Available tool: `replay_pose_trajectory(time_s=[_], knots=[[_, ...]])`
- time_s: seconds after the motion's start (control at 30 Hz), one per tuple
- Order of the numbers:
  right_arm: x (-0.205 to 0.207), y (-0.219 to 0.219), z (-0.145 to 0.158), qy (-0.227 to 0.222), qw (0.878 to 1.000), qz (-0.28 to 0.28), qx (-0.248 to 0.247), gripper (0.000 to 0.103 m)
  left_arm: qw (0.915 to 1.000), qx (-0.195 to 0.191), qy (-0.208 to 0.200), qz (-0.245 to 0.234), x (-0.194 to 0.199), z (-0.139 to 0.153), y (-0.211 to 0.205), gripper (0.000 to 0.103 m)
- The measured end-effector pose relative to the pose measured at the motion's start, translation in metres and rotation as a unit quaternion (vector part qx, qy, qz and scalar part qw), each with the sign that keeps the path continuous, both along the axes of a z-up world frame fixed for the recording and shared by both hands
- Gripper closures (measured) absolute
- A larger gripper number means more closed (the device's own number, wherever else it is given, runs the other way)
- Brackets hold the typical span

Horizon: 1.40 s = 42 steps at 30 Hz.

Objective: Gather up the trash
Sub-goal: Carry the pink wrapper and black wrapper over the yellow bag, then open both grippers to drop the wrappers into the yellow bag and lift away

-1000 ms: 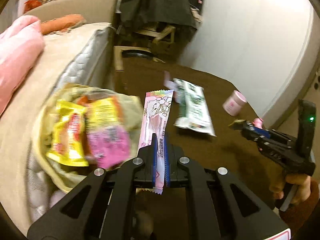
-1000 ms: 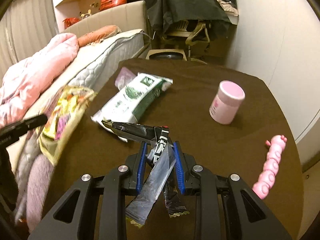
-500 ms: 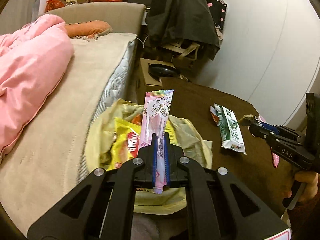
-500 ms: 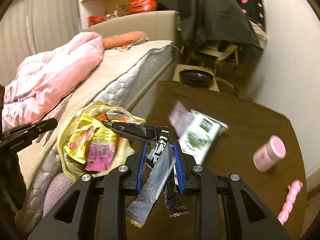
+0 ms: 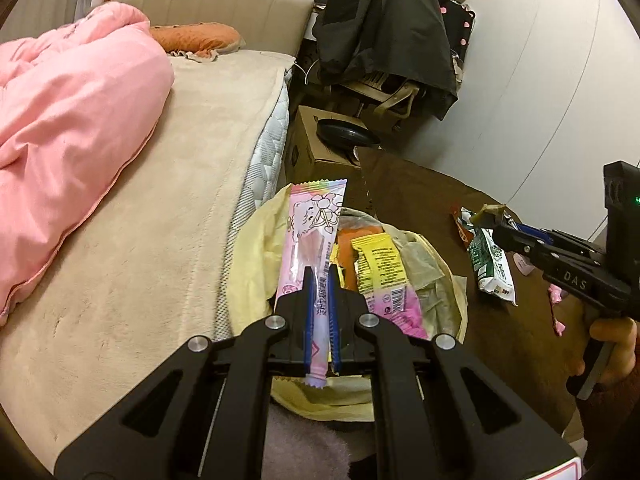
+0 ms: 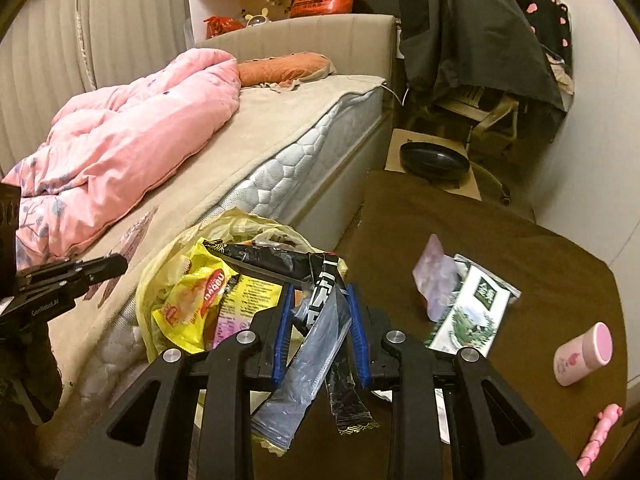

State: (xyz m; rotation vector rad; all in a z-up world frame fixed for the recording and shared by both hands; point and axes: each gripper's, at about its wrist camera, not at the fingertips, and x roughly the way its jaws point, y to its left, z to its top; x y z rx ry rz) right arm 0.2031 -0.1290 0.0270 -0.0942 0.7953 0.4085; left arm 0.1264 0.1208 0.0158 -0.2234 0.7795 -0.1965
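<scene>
My left gripper (image 5: 320, 280) has its jaws pinching a pink candy wrapper (image 5: 314, 236), and my right gripper (image 6: 320, 300) pinches a bundle of dark foil wrappers (image 6: 304, 320); both loads hang above the open yellow trash bag (image 6: 248, 220), which sits between the bed (image 5: 140, 240) and the left edge of the brown table (image 6: 500, 248). To drop well, I should centre each load over the bag mouth before spreading the jaws. A green packet (image 6: 468, 312) remains near the table's middle.
</scene>
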Motion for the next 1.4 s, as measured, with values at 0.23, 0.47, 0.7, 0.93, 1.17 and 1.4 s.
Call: replay_pose_trajectory(time_s=[0.23,0.47,0.7,0.93,1.17,1.4], knots=[[0.007,0.020,-0.018,0.029,0.999,0.035,0.009,0.078,0.9991,-0.021,0.026,-0.024,0.012,-0.017,0.003,0.097],[0.021,0.047,-0.052,0.068,0.996,0.062,0.004,0.078,0.9977,-0.014,0.055,-0.037,0.027,-0.042,-0.010,0.097],[0.033,0.056,-0.076,0.098,0.993,0.068,-0.003,0.078,0.9952,-0.016,0.079,-0.055,0.044,-0.064,-0.017,0.097],[0.038,0.055,-0.090,0.105,0.992,0.063,-0.014,0.078,0.9940,-0.014,0.088,-0.064,0.053,-0.074,-0.024,0.097],[0.038,0.050,-0.092,0.105,0.993,0.055,-0.011,0.076,0.9942,-0.032,0.085,-0.058,0.053,-0.073,-0.017,0.090],[0.029,0.048,-0.081,0.086,0.994,0.061,-0.011,0.060,0.9960,-0.044,0.065,-0.043,0.045,-0.058,-0.008,0.072]])
